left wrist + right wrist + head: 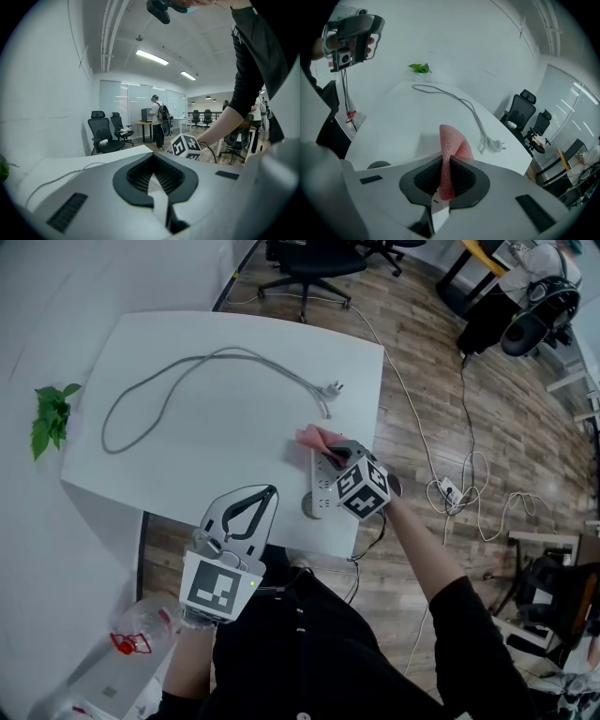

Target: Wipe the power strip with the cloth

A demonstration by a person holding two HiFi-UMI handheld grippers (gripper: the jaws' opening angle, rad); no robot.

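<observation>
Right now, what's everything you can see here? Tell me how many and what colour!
table: one, white, in the middle of the room
power strip: one, white, by the table's near right edge
cable: one, grey, looped across the table, plug lying loose
cloth: one, pink, pinched in the right claw
plant: one, green, by the table's left edge
chairs: at least two, black, beyond the table
wires: a bunch, white, on the wood floor to the right
left claw: one, closed and empty, near the table's front
right claw: one, over the power strip
</observation>
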